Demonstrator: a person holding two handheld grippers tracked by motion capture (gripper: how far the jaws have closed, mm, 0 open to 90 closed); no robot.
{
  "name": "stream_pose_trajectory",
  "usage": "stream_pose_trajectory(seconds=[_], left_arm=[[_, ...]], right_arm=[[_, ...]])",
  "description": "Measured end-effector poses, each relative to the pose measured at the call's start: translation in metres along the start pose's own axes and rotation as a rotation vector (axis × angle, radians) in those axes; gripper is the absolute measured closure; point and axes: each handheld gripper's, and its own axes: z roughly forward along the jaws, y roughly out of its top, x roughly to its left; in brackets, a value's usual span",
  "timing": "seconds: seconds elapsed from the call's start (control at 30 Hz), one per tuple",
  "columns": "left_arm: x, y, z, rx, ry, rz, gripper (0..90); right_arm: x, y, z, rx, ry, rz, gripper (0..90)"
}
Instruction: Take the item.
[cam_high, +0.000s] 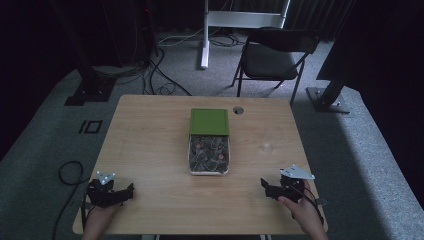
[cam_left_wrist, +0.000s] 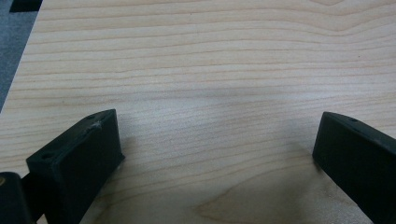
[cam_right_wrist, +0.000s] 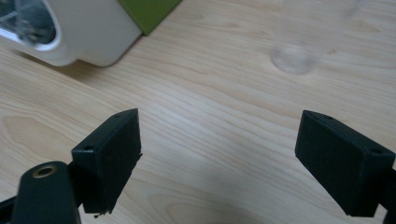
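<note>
From the high view, a white box (cam_high: 209, 155) full of small dark bits sat mid-tabletop (cam_high: 150, 145), its green lid (cam_high: 209, 121) lying just beyond it, touching its far edge. The left hand-held gripper (cam_high: 129, 191) and right hand-held gripper (cam_high: 265, 186) rested near the front corners, well apart from the box. A folding chair (cam_high: 272, 55) stood beyond the tabletop, out of the way.

In the left gripper view, the jaws were spread wide over bare wood, holding nothing.

In the right gripper view, the jaws likewise stood spread and empty; the box (cam_right_wrist: 88, 35) and lid (cam_right_wrist: 148, 13) lay ahead to the left. Nothing blocked the path. I judged a good approach would come in low and square to the box wall, avoiding tipping the contents.
</note>
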Motion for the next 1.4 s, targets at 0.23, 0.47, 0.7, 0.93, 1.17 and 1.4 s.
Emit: stream_pose_trajectory(seconds=[0.23, 0.47, 0.7, 0.93, 1.17, 1.4], left_arm=[[0.000, 0.000, 0.000, -0.002, 0.000, -0.002, 1.6], [0.000, 0.000, 0.000, -0.002, 0.000, -0.002, 1.7], [0.000, 0.000, 0.000, -0.002, 0.000, -0.002, 1.6], [0.000, 0.000, 0.000, -0.002, 0.000, -0.002, 1.6], [0.000, 0.000, 0.000, -0.002, 0.000, -0.002, 1.6], [0.000, 0.000, 0.000, 0.000, 0.000, -0.002, 1.6]], right_arm=[[0.006, 0.013, 0.000, -0.024, 0.018, 0.001, 14.1], [0.014, 0.025, -0.001, -0.044, 0.038, -0.015, 14.1], [0.025, 0.039, 0.001, -0.059, 0.072, -0.045, 14.1], [0.034, 0.047, 0.003, -0.066, 0.100, -0.057, 14.1], [0.043, 0.057, 0.005, -0.073, 0.126, -0.083, 14.1], [0.054, 0.069, 0.009, -0.088, 0.159, -0.101, 14.1]])
